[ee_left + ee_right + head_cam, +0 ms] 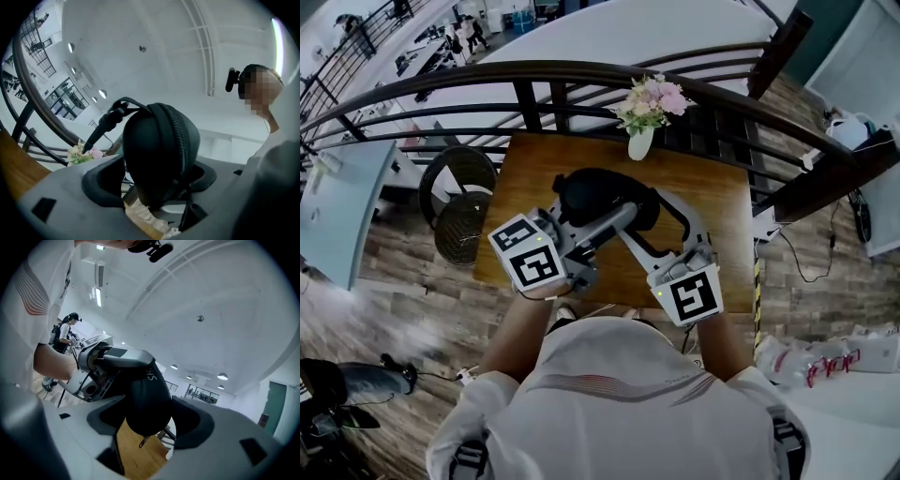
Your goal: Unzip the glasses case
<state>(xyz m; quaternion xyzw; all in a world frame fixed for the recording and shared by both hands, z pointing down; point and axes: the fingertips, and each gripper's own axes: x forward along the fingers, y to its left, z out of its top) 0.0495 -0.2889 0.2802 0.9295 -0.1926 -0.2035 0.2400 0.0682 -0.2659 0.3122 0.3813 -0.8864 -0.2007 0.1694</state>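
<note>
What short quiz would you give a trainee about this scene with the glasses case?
1. True or false: the white vase of pink flowers stands upright at the far edge of the brown wooden table.
2. What stands between the jaws of the right tool? A: the black oval zip-up glasses case. B: the vase. C: nothing.
3. Fill in: the jaws of the left tool are ___, not pressing the case.
Key: 1 true; 2 A; 3 open.
</note>
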